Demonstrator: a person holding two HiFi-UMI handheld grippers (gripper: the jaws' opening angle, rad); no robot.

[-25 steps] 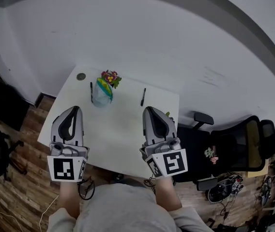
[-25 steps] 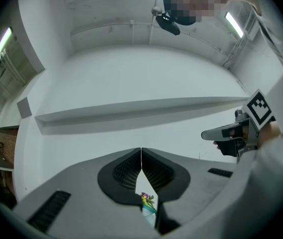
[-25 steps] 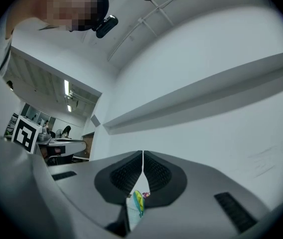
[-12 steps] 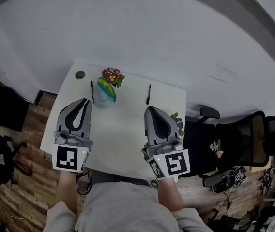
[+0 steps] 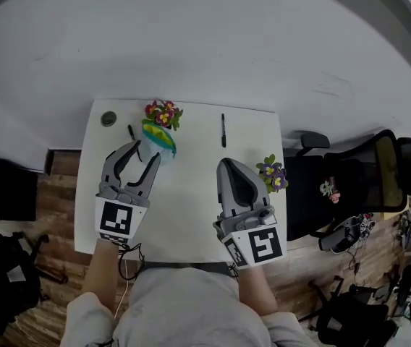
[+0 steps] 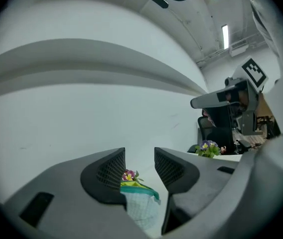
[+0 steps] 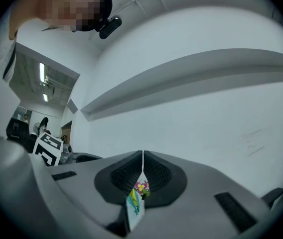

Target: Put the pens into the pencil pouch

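Left claw (image 5: 143, 150) just been opening, now spread, nothing between, tips near pencil pouch (image 5: 158, 134). Right claw (image 5: 227, 166) pressed together, empty. Near pen (image 5: 131, 131), far pen (image 5: 223, 130) on tabletop (image 5: 191, 194).

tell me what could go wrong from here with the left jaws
On the left gripper the jaws have just been opening, nothing between them, close to the upright pencil pouch: a nudge could tip it into the flowers behind. The pen beside the pouch lies flat and thin on the table, so it may slip or roll.
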